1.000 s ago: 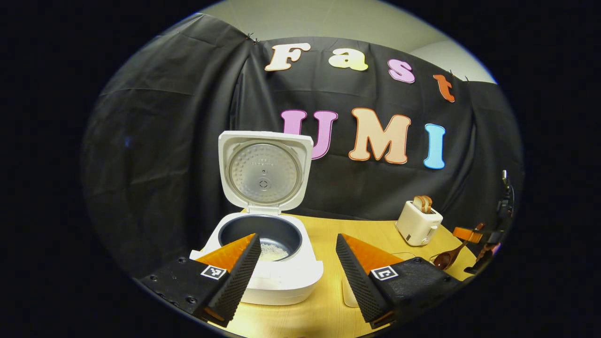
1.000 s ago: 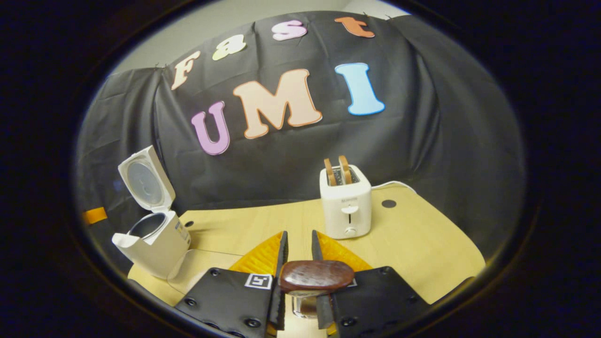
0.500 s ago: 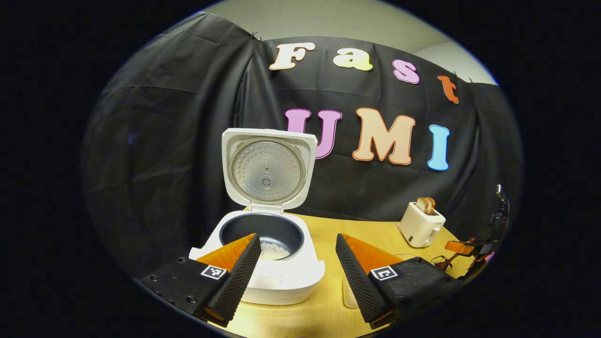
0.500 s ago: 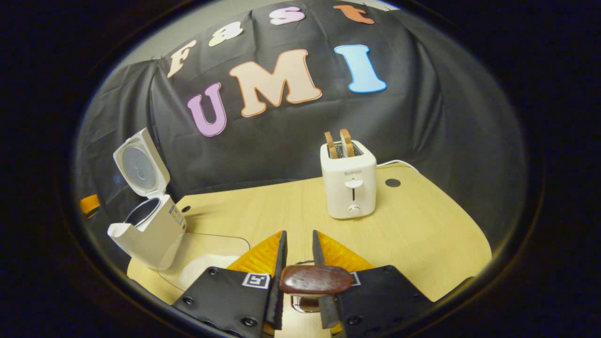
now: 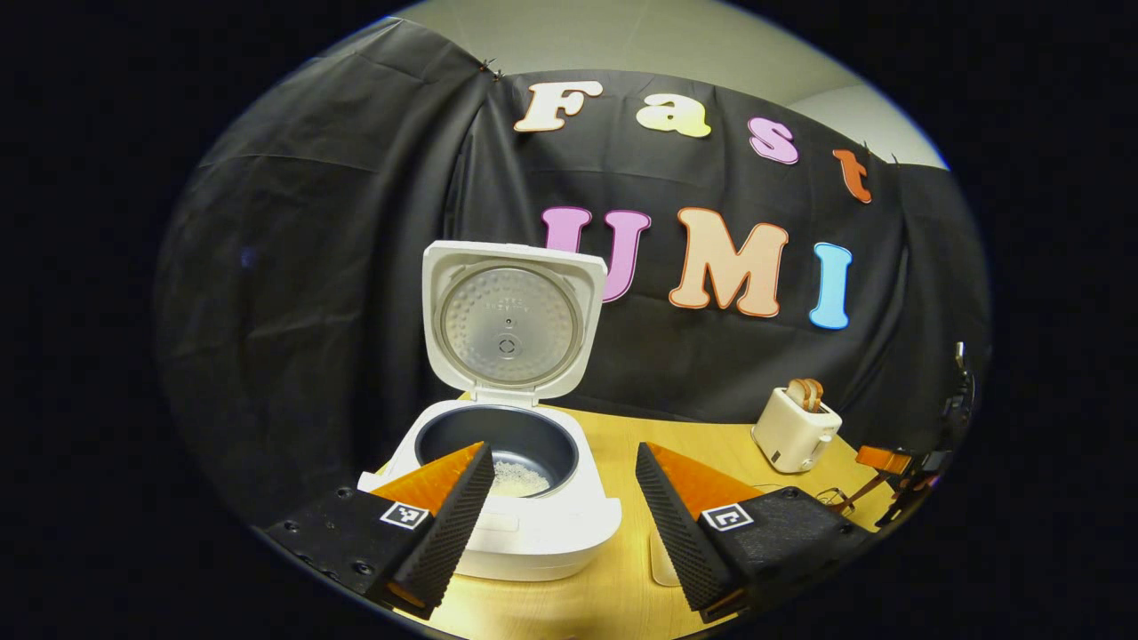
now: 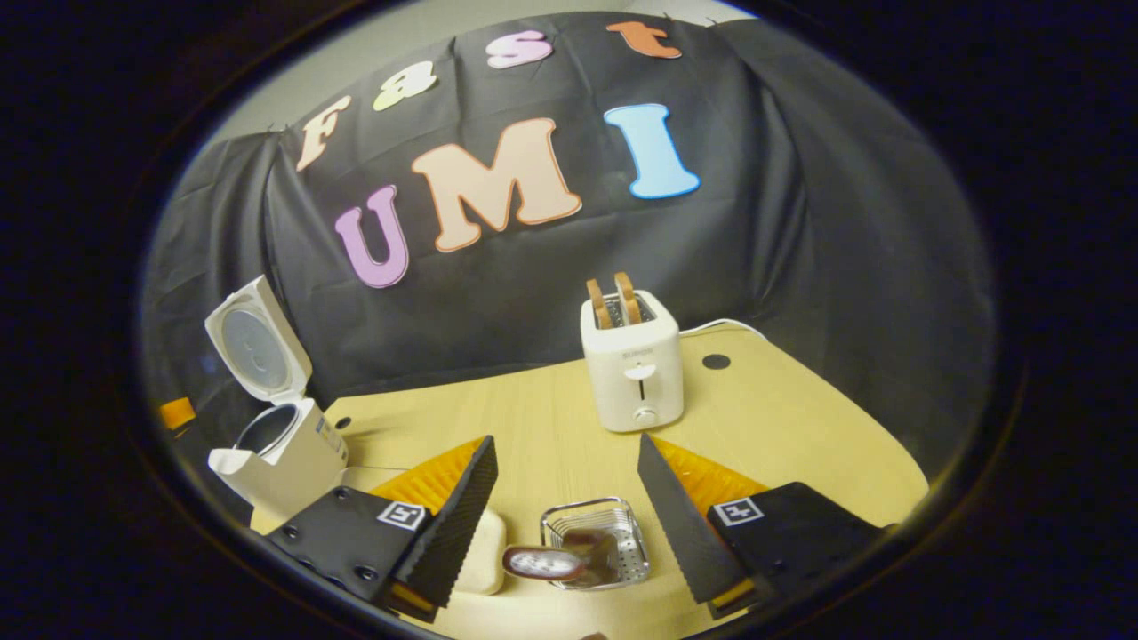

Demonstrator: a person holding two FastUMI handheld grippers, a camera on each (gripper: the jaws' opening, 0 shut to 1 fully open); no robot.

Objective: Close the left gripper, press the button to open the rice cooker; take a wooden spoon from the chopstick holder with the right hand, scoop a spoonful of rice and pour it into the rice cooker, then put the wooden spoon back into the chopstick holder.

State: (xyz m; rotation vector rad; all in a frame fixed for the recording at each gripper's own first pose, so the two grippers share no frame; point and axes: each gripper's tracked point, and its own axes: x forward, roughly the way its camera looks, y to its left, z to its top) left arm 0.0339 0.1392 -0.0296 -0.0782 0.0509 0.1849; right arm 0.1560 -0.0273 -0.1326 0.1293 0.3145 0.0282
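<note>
Left gripper view: left gripper [image 5: 560, 498] spread wide, holding nothing. Rice cooker [image 5: 511, 498] stands just ahead of its fingers, lid up, rice [image 5: 518, 480] in the pot.

Right gripper view: right gripper [image 6: 564, 498] released, fingers apart. Wooden spoon [image 6: 569, 560] stands in the chopstick holder [image 6: 613, 524] between them. Toaster [image 6: 631, 364] beyond, on the table [image 6: 800, 427].

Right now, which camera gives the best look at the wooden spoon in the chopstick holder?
The right gripper view: the wooden spoon stands in the chopstick holder between its open fingers. The left gripper view catches it far off at the table's edge, small and blurred.
</note>
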